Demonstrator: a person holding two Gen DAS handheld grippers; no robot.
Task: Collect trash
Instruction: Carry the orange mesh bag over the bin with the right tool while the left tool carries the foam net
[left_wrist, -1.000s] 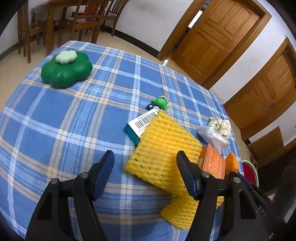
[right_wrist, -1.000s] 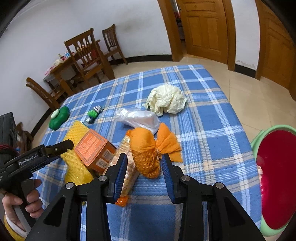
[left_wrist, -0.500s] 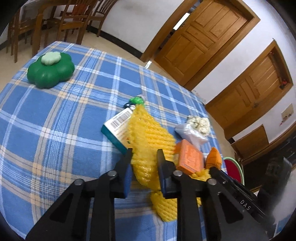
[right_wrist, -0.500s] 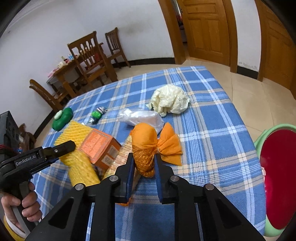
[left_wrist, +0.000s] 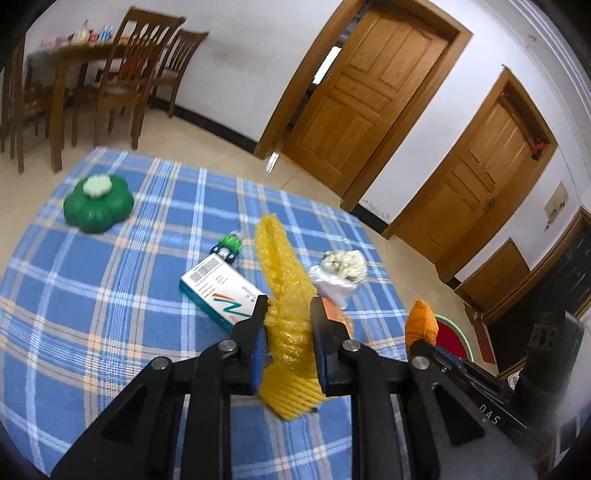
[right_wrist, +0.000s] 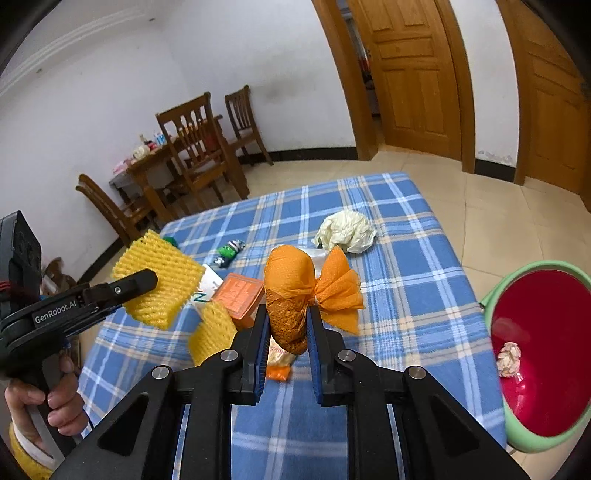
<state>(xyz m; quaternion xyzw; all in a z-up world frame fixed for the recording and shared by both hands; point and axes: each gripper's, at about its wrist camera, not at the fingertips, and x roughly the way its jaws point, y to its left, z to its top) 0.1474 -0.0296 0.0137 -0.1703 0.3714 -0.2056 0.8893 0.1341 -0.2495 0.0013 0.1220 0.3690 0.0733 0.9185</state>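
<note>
Left gripper (left_wrist: 287, 317) clamped yellow foam net (left_wrist: 286, 291), held off tabletop (left_wrist: 92, 295); right gripper (right_wrist: 284, 325) pinched orange mesh bag (right_wrist: 291, 291) above tabletop; red bin (right_wrist: 535, 350) beside tabletop, at right

Both views are bright and evenly lit by soft indoor light, with white walls (right_wrist: 92, 110) reading clean and no harsh glare. Shadows are faint and diffuse. Daylight shows through the gap beside the open door (left_wrist: 325, 70). Heavy fisheye distortion bows the door frames and curves the edges of the plaid tablecloth (left_wrist: 92, 295), and black vignetting fills every corner. The left wrist view is slightly smeared, the green flower-shaped box (left_wrist: 98, 203) near the cloth's far left corner looking soft. The right wrist view is sharper.
</note>
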